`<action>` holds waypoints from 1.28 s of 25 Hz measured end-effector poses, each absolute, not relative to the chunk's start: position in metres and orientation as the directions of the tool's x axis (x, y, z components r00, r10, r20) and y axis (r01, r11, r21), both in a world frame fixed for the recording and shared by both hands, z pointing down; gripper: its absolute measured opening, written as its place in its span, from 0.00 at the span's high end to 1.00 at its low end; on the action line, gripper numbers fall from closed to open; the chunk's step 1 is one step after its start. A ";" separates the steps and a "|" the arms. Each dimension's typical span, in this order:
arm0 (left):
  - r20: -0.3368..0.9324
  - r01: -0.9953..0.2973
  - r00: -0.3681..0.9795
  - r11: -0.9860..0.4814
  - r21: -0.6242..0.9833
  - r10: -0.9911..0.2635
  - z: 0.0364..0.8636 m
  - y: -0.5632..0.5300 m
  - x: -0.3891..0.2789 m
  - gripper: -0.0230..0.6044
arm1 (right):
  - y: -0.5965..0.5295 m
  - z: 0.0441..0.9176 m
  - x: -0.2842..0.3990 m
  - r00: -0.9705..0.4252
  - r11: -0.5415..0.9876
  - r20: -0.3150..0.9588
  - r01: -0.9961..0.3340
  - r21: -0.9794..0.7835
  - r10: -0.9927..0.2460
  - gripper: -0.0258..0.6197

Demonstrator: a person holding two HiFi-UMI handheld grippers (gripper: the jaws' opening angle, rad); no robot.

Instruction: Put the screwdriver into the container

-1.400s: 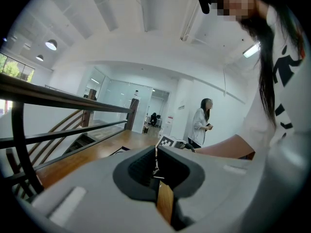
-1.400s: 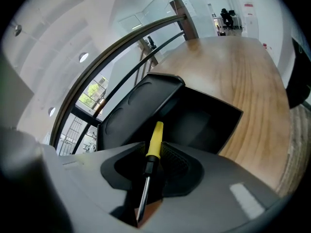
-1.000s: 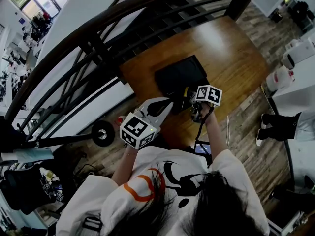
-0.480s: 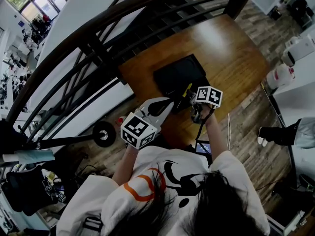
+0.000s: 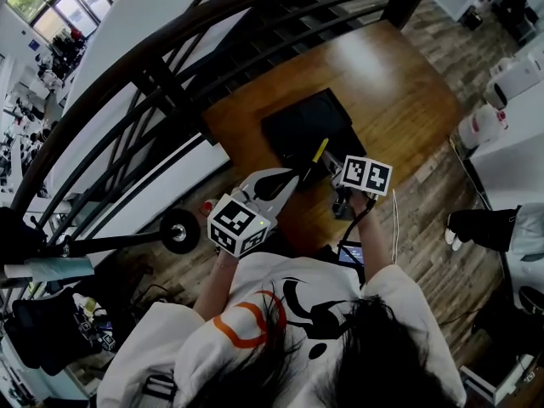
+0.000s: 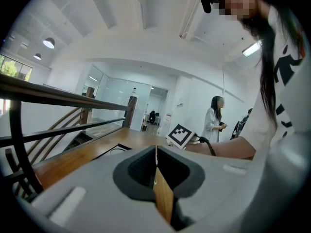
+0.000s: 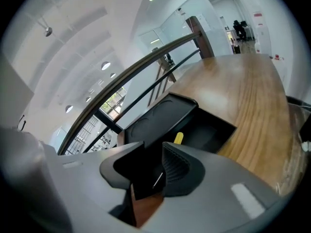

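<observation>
On the wooden table (image 5: 399, 92) sits the black container (image 5: 302, 126), also seen in the right gripper view as an open black container (image 7: 163, 115). The screwdriver's yellow handle (image 5: 320, 150) rests at its near edge. In the right gripper view the yellow handle (image 7: 178, 138) lies over the container's open compartment, and the thin metal shaft (image 7: 157, 178) runs back between the jaws. My right gripper (image 7: 148, 176) stands open around that shaft, close to the container; its marker cube (image 5: 365, 175) shows beside the handle. Left of it, my left gripper (image 5: 287, 179) hangs shut and empty.
A dark curved railing (image 5: 170, 49) and stairs run along the table's far side. White appliances (image 5: 484, 126) stand at the right on another surface. A wheel (image 5: 178, 230) lies on the floor at the left. Someone stands in the background (image 6: 214, 118).
My right gripper has drawn back a little toward me and to the right, and more of the yellow handle now shows at the container's edge. The left gripper has barely moved.
</observation>
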State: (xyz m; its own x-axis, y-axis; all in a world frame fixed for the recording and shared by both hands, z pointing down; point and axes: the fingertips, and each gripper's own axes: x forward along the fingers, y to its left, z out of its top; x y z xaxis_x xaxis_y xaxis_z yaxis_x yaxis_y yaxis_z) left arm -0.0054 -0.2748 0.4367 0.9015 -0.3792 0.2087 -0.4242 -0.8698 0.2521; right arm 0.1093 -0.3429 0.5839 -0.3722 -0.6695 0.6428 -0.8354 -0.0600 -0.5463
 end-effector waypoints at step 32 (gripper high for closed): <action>0.219 -0.532 0.846 -0.806 0.260 -0.487 0.435 -0.176 0.048 0.96 | -0.189 0.471 0.123 -0.450 0.315 0.454 -0.885 -0.343 -0.769 0.77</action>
